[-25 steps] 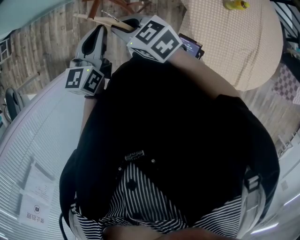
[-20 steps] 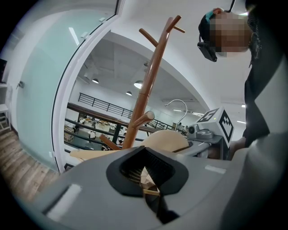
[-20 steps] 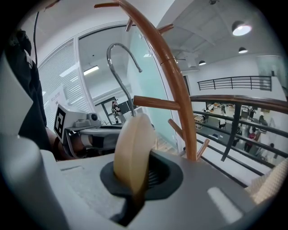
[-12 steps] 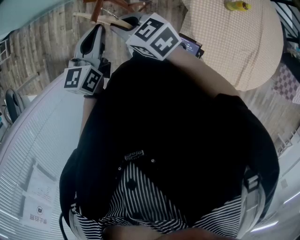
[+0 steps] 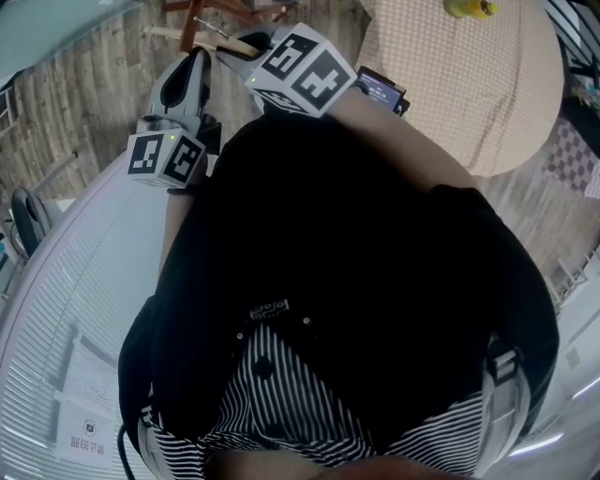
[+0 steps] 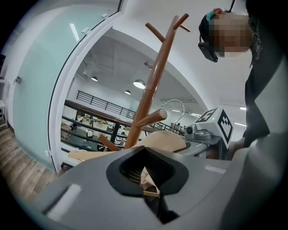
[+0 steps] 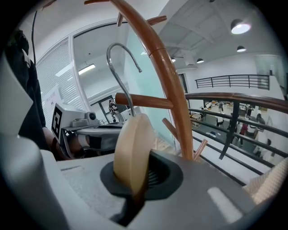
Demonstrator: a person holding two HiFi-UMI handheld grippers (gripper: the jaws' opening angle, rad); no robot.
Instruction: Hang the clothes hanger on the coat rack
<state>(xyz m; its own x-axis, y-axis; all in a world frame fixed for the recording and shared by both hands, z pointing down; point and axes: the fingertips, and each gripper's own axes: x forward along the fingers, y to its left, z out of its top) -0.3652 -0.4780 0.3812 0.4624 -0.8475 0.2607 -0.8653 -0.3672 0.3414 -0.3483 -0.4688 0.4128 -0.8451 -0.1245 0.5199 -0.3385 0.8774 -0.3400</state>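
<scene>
A wooden clothes hanger [image 7: 132, 150] with a metal hook [image 7: 120, 63] is seen edge-on in the right gripper view, and my right gripper [image 7: 135, 191] is shut on its body. The hook arches just above a side peg [image 7: 146, 101] of the brown wooden coat rack [image 7: 166, 81]; I cannot tell whether it touches. My left gripper [image 6: 150, 191] is closed to a slit with a thin wooden bar of the hanger [image 6: 164, 139] in it. The rack [image 6: 150, 85] stands right behind. In the head view both grippers, left [image 5: 192, 66] and right [image 5: 253, 42], reach toward the hanger [image 5: 202, 39].
A round table with a checked cloth [image 5: 469, 84] and a yellow object [image 5: 472, 9] stands at the right. A white ribbed wall [image 5: 75, 281] with a paper sign [image 5: 80, 436] curves along the left. A black railing [image 7: 234, 96] runs behind the rack.
My right gripper with the hanger has edged slightly forward toward the rack. The left gripper has stayed nearly where it was.
</scene>
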